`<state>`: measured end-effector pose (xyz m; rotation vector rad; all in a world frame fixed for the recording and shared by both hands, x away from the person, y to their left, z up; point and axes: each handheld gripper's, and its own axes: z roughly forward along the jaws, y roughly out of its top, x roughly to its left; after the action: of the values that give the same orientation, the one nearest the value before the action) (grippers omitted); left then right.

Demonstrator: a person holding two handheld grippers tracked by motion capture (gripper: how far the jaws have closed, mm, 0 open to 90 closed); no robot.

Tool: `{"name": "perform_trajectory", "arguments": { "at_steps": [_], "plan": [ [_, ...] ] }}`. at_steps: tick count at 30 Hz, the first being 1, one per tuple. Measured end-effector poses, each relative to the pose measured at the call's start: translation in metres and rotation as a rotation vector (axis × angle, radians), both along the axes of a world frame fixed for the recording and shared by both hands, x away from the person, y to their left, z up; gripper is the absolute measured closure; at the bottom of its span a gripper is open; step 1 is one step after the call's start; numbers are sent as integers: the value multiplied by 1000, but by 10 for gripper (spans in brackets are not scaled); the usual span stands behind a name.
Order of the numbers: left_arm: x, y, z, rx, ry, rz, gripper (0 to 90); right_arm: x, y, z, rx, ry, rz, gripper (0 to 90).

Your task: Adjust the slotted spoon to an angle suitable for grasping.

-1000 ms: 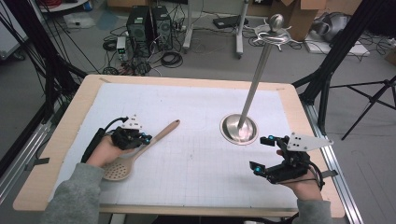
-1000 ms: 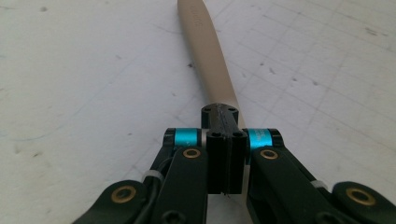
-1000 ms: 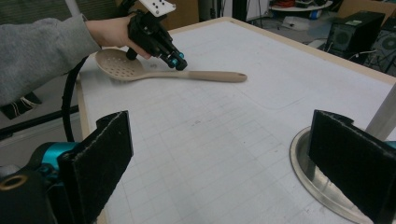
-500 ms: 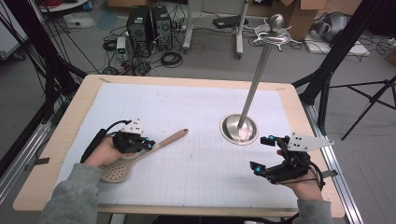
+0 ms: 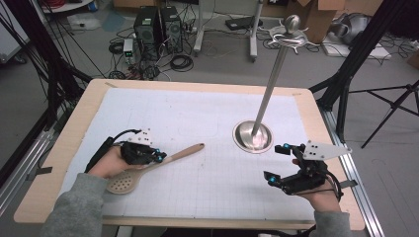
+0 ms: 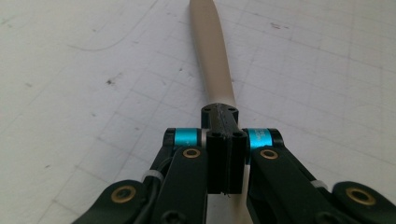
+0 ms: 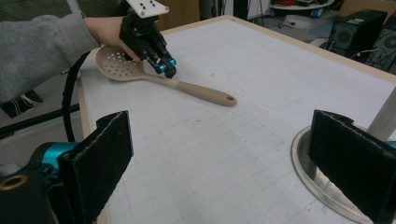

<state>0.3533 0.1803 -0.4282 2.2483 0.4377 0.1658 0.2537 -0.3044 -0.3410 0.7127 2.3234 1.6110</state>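
Change: since a second ago my left gripper (image 5: 159,157) has swung the spoon (image 5: 148,169); its handle tip, which then pointed up the mat, now lies lower and farther right, nearer the stand (image 5: 253,137).
Meaning: I judge the spoon is gripped and being turned or dragged, handle leading; the lift is not yet done, since the bowl still rests on the mat (image 5: 207,118).
Left jaws: pressed together on the spoon's handle, just where it leaves the bowl. In the left gripper view the pads (image 6: 225,154) meet over the spoon (image 6: 211,56), whose handle runs straight away from them across the gridded mat (image 6: 84,84).
Right jaws: spread wide, nothing between them. My right gripper (image 5: 279,164) hovers near the table's right edge, as a second ago.
Spoon: on the left half of the mat, perforated bowl toward me, handle pointing right and a little away. In the right gripper view the spoon (image 7: 187,86) lies flat, the hole at its handle end showing, with the left gripper (image 7: 164,65) clamped near the bowl.
Stand: steel base and tall pole, right of centre, well apart from the spoon's tip; its base (image 7: 322,182) sits beside my right pad (image 7: 348,158).
Gap: spoon and right jaws are well apart.
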Motion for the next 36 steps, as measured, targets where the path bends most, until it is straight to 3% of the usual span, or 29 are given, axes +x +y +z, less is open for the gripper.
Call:
{"name": "perform_trajectory", "arguments": {
  "at_steps": [5, 9, 16, 20, 22, 29, 30, 34, 36],
  "plan": [
    [0, 0, 2, 10, -20, 5, 896, -1, -1, 0, 0, 4, -2, 61],
    [-3, 3, 9, -24, -38, 30, 873, -1, -2, 1, 3, 0, -2, 60],
    [-6, 5, 15, -63, 40, 95, 619, 1, 0, 1, 4, 0, 4, 60],
    [-9, 7, 19, -59, 38, 122, 496, 5, 2, 2, 11, -5, 11, 61],
    [-10, 10, 21, -46, 19, 146, 399, 8, 2, 2, 26, -6, 10, 60],
    [-14, 23, 26, -48, -19, 173, 193, 16, 3, 2, 59, -14, 23, 60],
    [-16, 22, 26, -52, -23, 178, 173, 17, 3, 3, 59, -16, 24, 60],
    [-20, 18, 30, -52, -105, 162, 144, 17, 5, 5, 62, -21, 30, 60],
    [-23, 17, 33, -52, -115, 153, 132, 17, 6, 5, 65, -24, 31, 61]
  ]
}}
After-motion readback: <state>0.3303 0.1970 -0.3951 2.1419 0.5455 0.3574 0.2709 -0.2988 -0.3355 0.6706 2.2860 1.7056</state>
